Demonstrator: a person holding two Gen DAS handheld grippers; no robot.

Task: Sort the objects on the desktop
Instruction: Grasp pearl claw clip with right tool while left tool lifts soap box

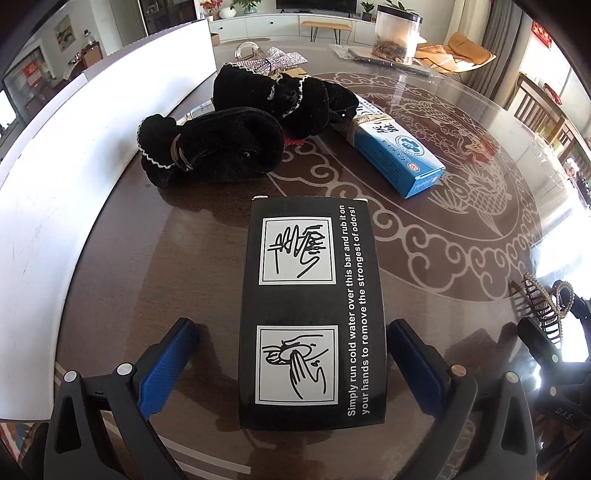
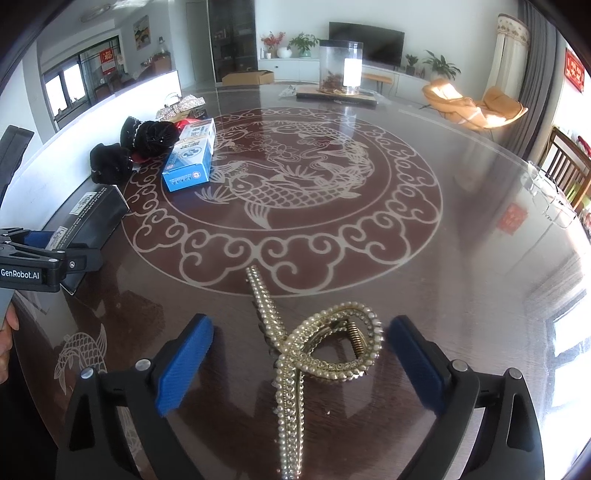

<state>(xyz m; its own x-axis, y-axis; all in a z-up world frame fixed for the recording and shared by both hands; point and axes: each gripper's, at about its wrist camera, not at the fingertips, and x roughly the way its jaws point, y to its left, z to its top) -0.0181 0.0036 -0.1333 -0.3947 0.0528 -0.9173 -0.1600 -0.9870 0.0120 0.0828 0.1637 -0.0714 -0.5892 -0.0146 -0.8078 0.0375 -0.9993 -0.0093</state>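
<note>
You're holding the left gripper (image 1: 291, 354) spread wide over the black box (image 1: 310, 314); the box is lying flat on the tabletop (image 1: 184, 240) btwn the blue pads. The left pad is standing clear of it. The right pad is sitting just beside the box's edge; can't tell if it's touching. Box is printed w/ two hand-washing drawings and white text about rubbing a bar under cold water.

Taking the black box as landmark: beyond it, black velvet hair ties (image 1: 221, 147) are piling up near the white board (image 1: 74, 147) at the tabletop's left edge. Beyond and to the right of the box, a blue and white carton (image 1: 399, 155) is lying on its side, one end tucked against the hair ties. Far behind the box, a clear jar (image 1: 397, 35) is standing upright.

Well to the right of the box, you're keeping the right gripper (image 2: 299, 354) spread too, pads either side of a pearl hair clip (image 2: 317, 350). Neither pad is touching it. The clip is resting on the tabletop by the ring of the fish pattern (image 2: 295, 184), its long pearl arm pointing toward that ring.
</note>
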